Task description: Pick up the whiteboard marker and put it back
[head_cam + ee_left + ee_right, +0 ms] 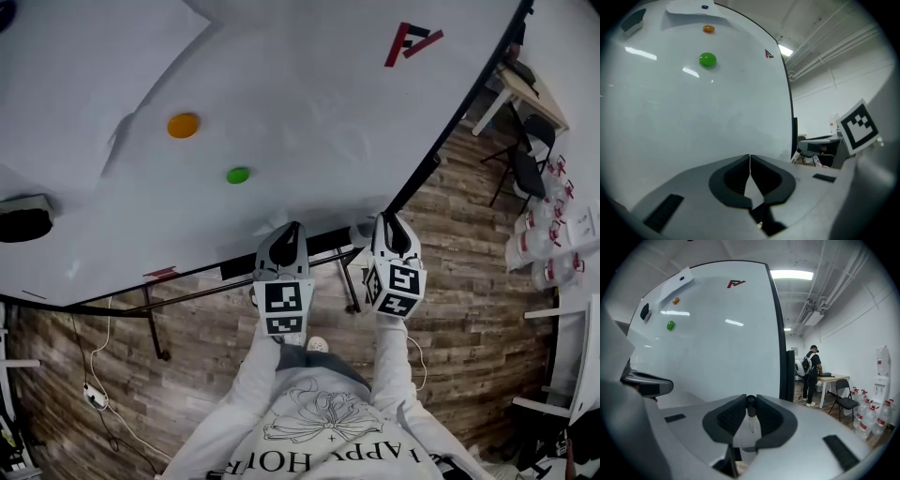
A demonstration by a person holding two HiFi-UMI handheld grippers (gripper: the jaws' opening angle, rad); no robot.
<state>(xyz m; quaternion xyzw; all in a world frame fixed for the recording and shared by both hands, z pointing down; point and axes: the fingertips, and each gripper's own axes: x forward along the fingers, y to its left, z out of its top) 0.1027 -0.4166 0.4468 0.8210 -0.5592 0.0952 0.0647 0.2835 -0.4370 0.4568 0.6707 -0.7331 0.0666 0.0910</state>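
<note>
One whiteboard (pixel 281 84), two round magnets, orange magnet (pixel 183 125), green magnet (pixel 238 174), one whiteboard marker (pixel 750 414), two grippers, left gripper (pixel 293 229), right gripper (pixel 387 221), one folding chair (pixel 843 397), one person (pixel 812 373).

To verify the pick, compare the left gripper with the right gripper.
The left gripper has its fingers together on nothing; the right gripper has them clamped on the whiteboard marker. The left gripper sits farther from the black edge of the whiteboard; the right gripper sits by it. Both point at the whiteboard.

White black-capped marker (pixel 751 418); green magnet (pixel 238 174)
</note>
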